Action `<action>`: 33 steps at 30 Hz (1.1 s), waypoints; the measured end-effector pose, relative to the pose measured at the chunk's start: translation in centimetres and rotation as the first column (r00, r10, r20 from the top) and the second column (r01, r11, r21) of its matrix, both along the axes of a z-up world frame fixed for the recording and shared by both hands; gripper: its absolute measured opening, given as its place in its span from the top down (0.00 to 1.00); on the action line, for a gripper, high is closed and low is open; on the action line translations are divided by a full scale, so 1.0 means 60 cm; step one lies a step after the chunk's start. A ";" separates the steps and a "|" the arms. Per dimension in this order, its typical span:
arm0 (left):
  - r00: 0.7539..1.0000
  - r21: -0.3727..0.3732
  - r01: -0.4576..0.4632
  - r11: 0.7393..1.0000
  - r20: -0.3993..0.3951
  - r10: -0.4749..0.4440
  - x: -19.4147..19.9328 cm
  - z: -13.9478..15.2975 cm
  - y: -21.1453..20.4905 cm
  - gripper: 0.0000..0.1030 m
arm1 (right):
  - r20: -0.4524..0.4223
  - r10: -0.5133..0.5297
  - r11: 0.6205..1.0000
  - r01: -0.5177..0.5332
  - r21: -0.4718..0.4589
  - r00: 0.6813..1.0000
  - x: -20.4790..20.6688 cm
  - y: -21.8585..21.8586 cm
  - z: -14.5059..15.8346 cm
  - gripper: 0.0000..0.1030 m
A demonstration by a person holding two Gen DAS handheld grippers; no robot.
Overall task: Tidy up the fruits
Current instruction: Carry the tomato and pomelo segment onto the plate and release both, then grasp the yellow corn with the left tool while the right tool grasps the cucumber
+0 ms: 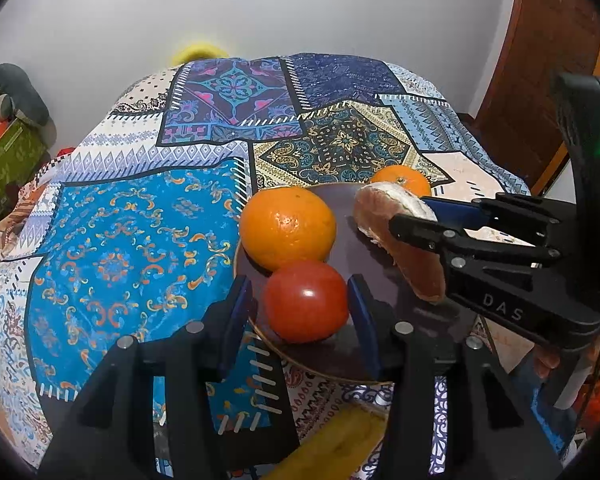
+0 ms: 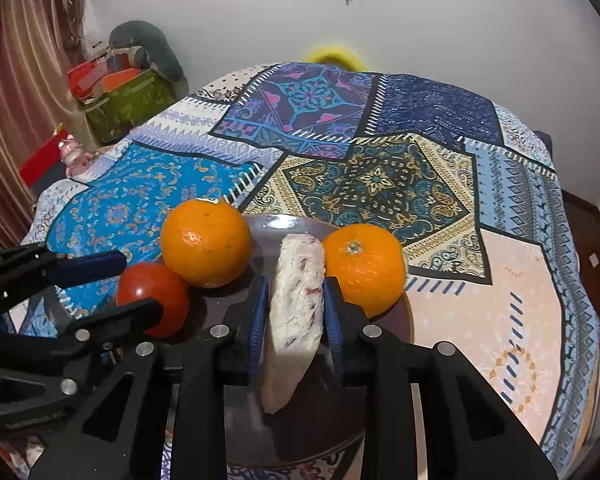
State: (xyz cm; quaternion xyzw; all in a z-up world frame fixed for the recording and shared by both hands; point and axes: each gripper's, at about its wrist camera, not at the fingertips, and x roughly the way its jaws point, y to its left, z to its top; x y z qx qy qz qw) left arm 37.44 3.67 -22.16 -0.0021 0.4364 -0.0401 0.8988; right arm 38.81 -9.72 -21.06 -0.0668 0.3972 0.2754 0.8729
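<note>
- I have the right gripper [image 2: 296, 320] clenched on a fruit wedge [image 2: 296, 304], white flesh up, held over the dark plate [image 2: 404, 316]
- My left gripper [image 1: 300, 312] straddles the tomato [image 1: 306, 300], pads apart from it, released
- Next I'd judge: lower the wedge onto bare plate, then let go
- Two oranges [image 2: 206, 242] [image 2: 364, 266] crowd both sides; a banana [image 1: 340, 444] lies just off the plate's near rim
</note>
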 end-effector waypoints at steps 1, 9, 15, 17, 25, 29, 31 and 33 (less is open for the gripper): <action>1.000 0.002 -0.001 1.000 0.001 0.001 -0.001 0.001 0.000 0.52 | -0.005 -0.005 1.000 0.005 -0.001 1.000 0.000 -0.003 0.000 0.70; 1.000 0.015 -0.007 1.000 0.014 0.007 -0.029 0.021 0.011 0.52 | -0.020 -0.039 0.999 0.039 -0.003 0.999 -0.013 -0.031 0.006 0.59; 1.000 0.023 -0.012 1.000 0.023 0.011 -0.064 0.042 0.020 0.52 | -0.002 -0.041 0.999 0.041 0.001 0.999 -0.048 -0.050 0.030 0.59; 1.000 0.025 -0.010 1.000 0.023 0.010 -0.078 0.049 0.021 0.52 | 0.009 -0.041 0.999 0.040 0.003 0.999 -0.064 -0.055 0.041 0.59; 0.999 0.046 -0.002 0.999 0.035 0.001 -0.144 0.074 0.023 0.46 | 0.030 -0.027 0.999 0.026 0.023 0.999 -0.131 -0.068 0.076 0.59; 0.999 0.047 0.003 0.999 0.039 -0.005 -0.177 0.084 0.025 0.46 | 0.026 -0.021 0.999 0.020 0.033 0.999 -0.162 -0.072 0.085 0.59; 0.999 0.056 0.009 0.998 0.041 -0.011 -0.194 0.089 0.024 0.46 | 0.024 -0.019 0.999 0.018 0.033 1.000 -0.177 -0.071 0.088 0.59; 0.999 0.060 0.017 0.998 0.045 -0.019 -0.213 0.094 0.024 0.46 | 0.015 -0.011 0.999 0.010 0.037 1.000 -0.191 -0.070 0.089 0.59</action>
